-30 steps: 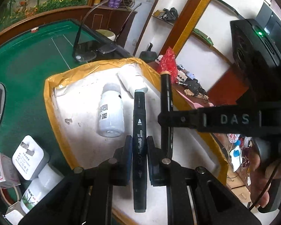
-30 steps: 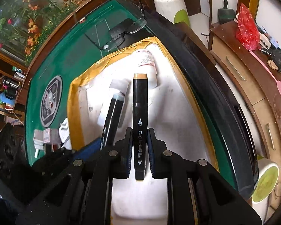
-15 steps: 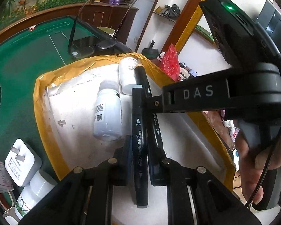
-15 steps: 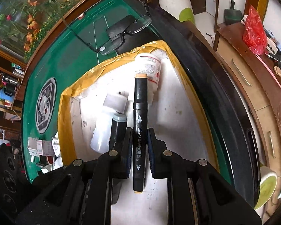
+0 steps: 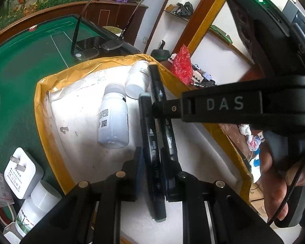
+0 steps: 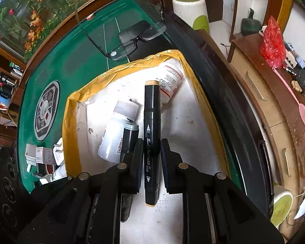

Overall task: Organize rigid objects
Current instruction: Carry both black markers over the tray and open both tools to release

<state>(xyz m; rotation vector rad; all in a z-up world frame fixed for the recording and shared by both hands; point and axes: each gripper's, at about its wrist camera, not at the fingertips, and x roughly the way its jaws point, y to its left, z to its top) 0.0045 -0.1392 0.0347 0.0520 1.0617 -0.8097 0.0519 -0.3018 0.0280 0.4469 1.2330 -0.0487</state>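
A white foam box with a yellow taped rim (image 5: 40, 109) (image 6: 69, 118) sits on the green table. My left gripper (image 5: 151, 158) is low inside it. Its jaws are opening around a black marker with a grey cap (image 5: 150, 134) (image 6: 130, 134), which lies slightly askew between the pads. My right gripper (image 6: 151, 156) is shut on a black marker with tan ends (image 6: 151, 118) (image 5: 160, 93), held just right of the grey one. Two white bottles lie in the box: one beside the markers (image 5: 113, 122) (image 6: 111, 136) and one at the far corner (image 5: 137, 79) (image 6: 170, 81).
On the green table, spectacles (image 5: 95, 48) (image 6: 138, 40) rest on a dark phone beyond the box. A white plug (image 5: 22, 172), another white bottle (image 5: 36, 205) and small cartons stand left of the box. A person's hand (image 5: 274, 183) grips the right tool. A wooden cabinet is at the right.
The right gripper has come down and leftward, bringing the tan marker alongside the grey one inside the box. The grey marker now sits slightly tilted between the left pads.
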